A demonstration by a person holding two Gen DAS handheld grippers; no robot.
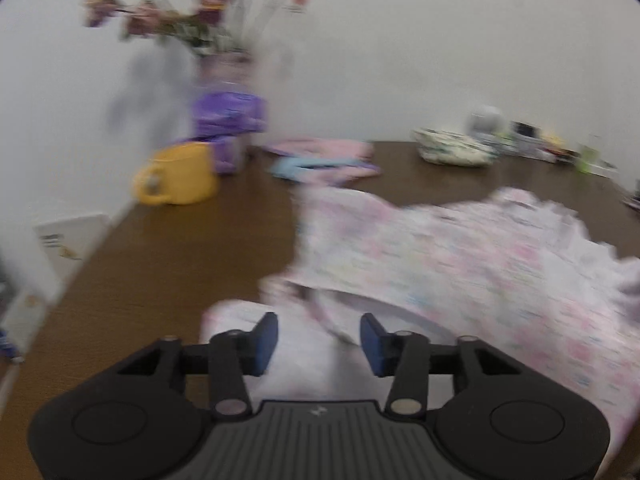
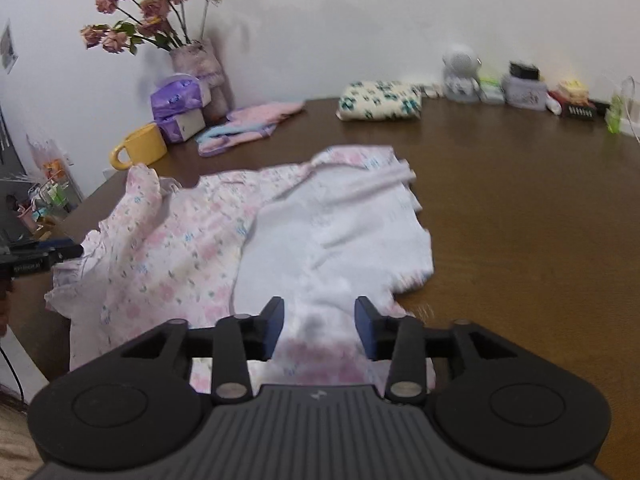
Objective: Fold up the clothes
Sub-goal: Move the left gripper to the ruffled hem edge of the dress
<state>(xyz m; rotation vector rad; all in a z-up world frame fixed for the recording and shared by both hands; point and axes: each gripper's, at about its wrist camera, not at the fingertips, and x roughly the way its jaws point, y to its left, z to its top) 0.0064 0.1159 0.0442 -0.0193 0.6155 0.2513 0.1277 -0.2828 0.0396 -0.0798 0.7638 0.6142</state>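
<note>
A pink floral garment (image 2: 168, 248) lies spread on the brown table (image 2: 520, 200), its right half turned over so the plain white inside (image 2: 336, 232) shows. My right gripper (image 2: 320, 326) hangs open over the garment's near edge, cloth lying between its blue pads (image 2: 276, 326). In the blurred left wrist view the same garment (image 1: 460, 264) fills the right side. My left gripper (image 1: 320, 340) is open above a white fold near the garment's left edge. Neither gripper pinches the cloth.
A yellow mug (image 2: 140, 146), purple tissue packs (image 2: 178, 102) and a vase of flowers (image 2: 196, 60) stand at the back left. Folded pink clothes (image 2: 248, 124) and a folded flower-print bundle (image 2: 380, 100) lie along the wall. Small items (image 2: 524, 88) line the back right.
</note>
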